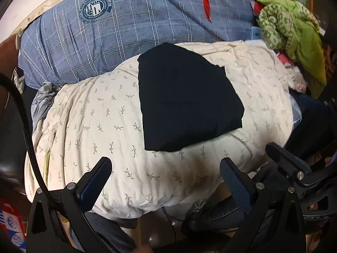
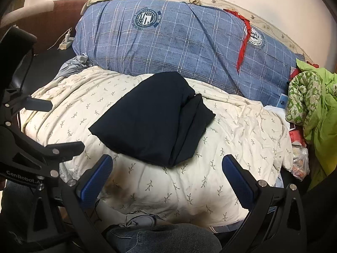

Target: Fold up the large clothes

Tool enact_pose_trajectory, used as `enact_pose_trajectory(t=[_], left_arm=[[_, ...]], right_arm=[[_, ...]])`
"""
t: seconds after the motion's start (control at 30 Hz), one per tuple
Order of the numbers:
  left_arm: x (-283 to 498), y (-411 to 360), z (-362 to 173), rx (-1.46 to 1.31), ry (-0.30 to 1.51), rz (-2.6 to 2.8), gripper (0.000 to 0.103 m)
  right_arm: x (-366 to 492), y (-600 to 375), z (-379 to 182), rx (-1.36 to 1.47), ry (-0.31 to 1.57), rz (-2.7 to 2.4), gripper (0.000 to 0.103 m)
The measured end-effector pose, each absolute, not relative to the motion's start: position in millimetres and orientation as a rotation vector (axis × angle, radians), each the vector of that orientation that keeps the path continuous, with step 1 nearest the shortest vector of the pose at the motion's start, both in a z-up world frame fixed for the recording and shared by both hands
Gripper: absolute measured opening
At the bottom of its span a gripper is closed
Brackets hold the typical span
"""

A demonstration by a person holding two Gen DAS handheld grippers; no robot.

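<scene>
A dark navy garment [image 1: 187, 99] [image 2: 155, 118] lies folded into a compact, roughly rectangular bundle on the cream leaf-print quilt [image 1: 101, 130] [image 2: 242, 126]. Layered folded edges show along its right side in the right wrist view. My left gripper [image 1: 166, 168] hovers open just short of the bundle's near edge, nothing between its blue pads. My right gripper [image 2: 167, 166] is also open, its fingers straddling the bundle's near corner from above without touching it. The left gripper [image 2: 50, 126] shows at the left edge of the right wrist view.
A blue plaid duvet [image 1: 126, 27] [image 2: 179, 44] is bunched behind the quilt against the wall. A green patterned garment pile [image 1: 294, 31] [image 2: 311, 103] sits at the right. A person's jeans-clad knee [image 2: 164, 240] is below the quilt's near edge. A plastic bag [image 2: 301, 160] lies at right.
</scene>
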State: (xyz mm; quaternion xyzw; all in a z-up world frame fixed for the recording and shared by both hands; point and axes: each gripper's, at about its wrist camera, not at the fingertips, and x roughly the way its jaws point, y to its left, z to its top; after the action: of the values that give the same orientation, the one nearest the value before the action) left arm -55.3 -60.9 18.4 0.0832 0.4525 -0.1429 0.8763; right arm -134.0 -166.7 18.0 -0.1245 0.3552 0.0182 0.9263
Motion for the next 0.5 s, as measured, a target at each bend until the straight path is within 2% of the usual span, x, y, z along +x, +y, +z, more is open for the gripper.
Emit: enact_pose_trajectory(t=[0.5], left_arm=[[-51.4, -59.8, 12.2, 0.196, 0.944, -0.258, 0.102]], right_arm=[[-130.5, -173.8, 16.6, -0.253, 0.737, 0.016, 0.103]])
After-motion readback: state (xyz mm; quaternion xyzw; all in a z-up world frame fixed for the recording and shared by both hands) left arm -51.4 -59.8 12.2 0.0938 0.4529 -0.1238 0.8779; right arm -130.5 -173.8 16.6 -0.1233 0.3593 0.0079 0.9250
